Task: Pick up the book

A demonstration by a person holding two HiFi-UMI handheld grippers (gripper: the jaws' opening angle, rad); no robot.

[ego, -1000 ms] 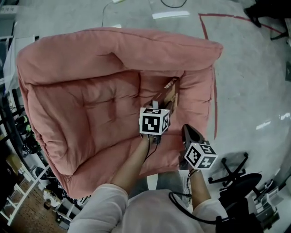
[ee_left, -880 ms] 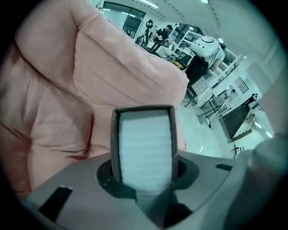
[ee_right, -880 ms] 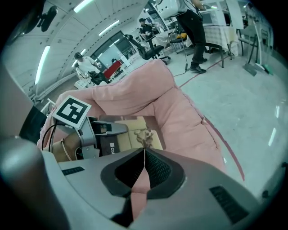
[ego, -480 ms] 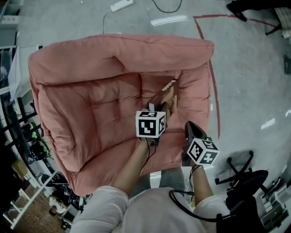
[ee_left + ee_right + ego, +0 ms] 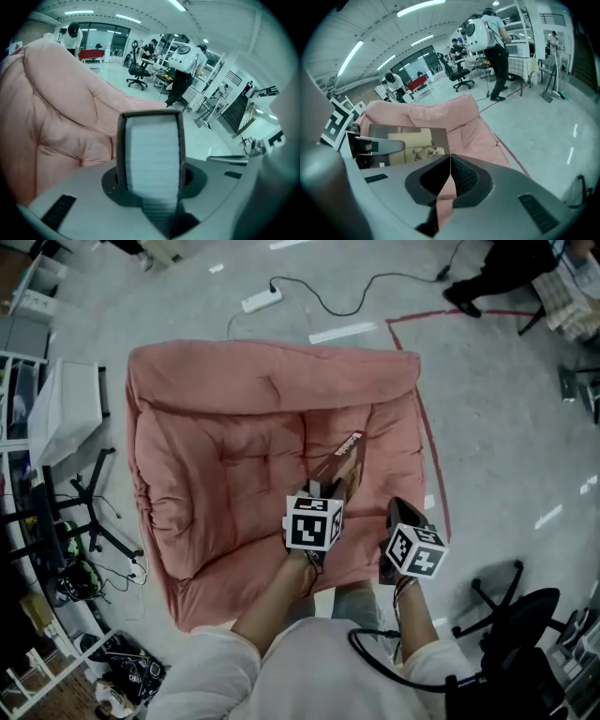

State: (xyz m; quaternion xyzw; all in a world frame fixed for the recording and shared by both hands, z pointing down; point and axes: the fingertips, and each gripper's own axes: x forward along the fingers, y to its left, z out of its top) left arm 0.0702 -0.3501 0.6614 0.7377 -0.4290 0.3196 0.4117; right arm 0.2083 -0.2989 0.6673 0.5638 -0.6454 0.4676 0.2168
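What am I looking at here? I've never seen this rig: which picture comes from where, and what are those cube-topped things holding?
There is no robot arm here. A person holds a pair of tongs in each hand, and the marker cubes are part of the tongs. The head view looks steeply down from the person's head. The other two views come from cameras riding on each pair of tongs. A big pink cushion lies on the floor. The left tongs are shut on the book, its page edges facing their camera. The right tongs are shut, empty and apart from the book.
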